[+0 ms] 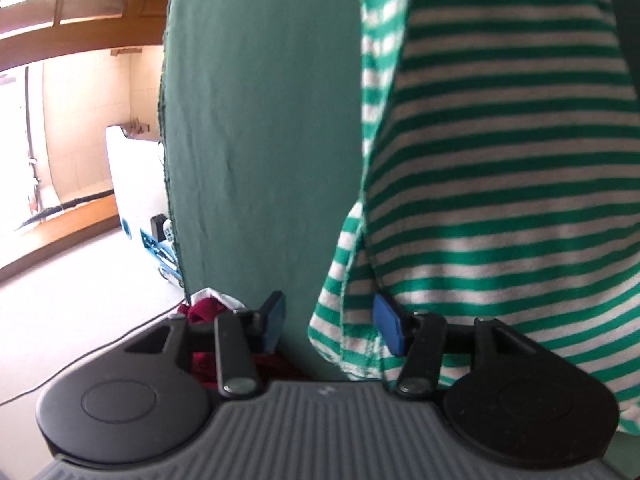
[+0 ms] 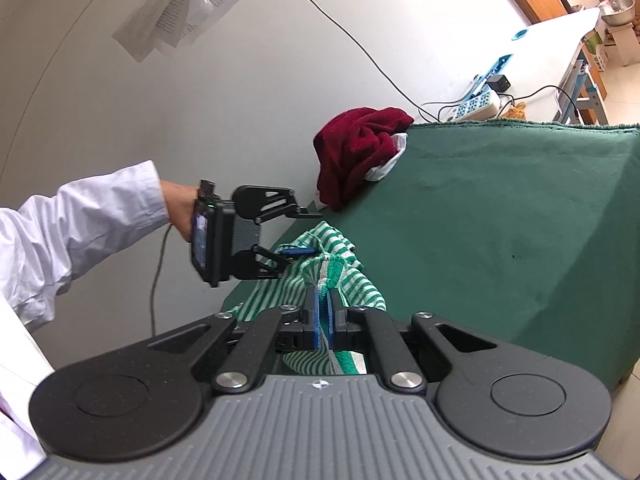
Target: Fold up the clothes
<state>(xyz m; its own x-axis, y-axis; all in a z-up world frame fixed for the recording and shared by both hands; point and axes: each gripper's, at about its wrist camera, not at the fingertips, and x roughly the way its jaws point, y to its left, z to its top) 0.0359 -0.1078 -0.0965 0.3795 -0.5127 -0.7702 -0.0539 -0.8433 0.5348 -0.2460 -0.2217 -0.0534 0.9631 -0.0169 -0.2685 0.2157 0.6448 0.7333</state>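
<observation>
A green-and-white striped garment [image 1: 500, 168] hangs in front of my left gripper [image 1: 330, 326], whose jaws stand open with the garment's hem edge between them. In the right wrist view my right gripper [image 2: 323, 312] is shut on the striped garment [image 2: 340, 276] at the near edge of the green-covered table [image 2: 500, 220]. The left gripper [image 2: 298, 234] shows there too, open, just left of the garment. A crumpled dark red garment [image 2: 356, 152] lies on the table's far corner, and shows in the left wrist view [image 1: 206, 308].
The green table cloth [image 1: 260, 140] fills the middle of the left wrist view. A white table [image 2: 552, 40] with a power strip [image 2: 476, 106], cables and a metal bowl [image 2: 618, 8] stands behind. Papers [image 2: 184, 4] lie on the pale floor.
</observation>
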